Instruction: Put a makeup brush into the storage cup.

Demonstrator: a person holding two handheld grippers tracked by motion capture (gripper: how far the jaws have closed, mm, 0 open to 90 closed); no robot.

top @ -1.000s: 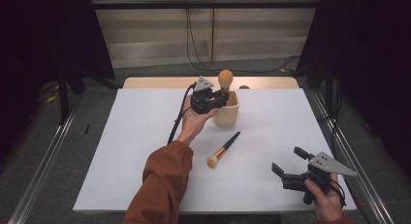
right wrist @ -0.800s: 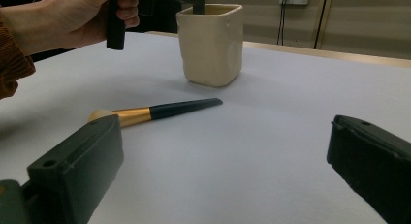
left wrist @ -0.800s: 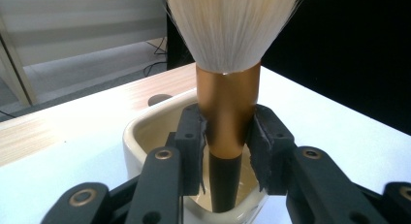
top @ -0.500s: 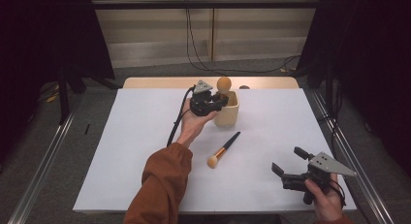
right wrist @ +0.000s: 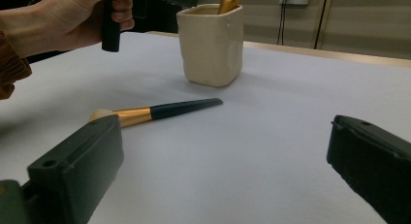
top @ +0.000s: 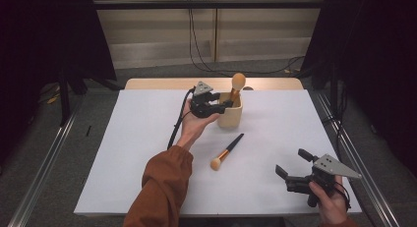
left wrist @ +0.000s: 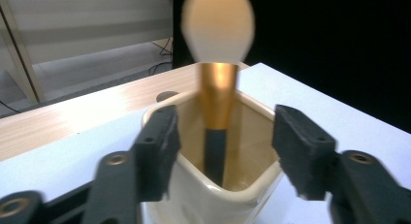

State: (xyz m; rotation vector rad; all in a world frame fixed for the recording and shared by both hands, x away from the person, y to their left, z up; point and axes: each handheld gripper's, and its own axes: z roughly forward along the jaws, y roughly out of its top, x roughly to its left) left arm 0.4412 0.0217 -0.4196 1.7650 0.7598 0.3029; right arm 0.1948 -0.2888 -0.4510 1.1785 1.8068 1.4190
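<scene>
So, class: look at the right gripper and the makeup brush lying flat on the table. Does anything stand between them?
Nothing visible does. The right gripper is open near the table's front edge, and bare white surface lies between it and the lying brush. The cup stands farther back, beyond the brush.

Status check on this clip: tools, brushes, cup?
Left tool open at cup. One brush upright inside, released. Right tool open, idle. Second brush lying on table, nothing blocking.
</scene>
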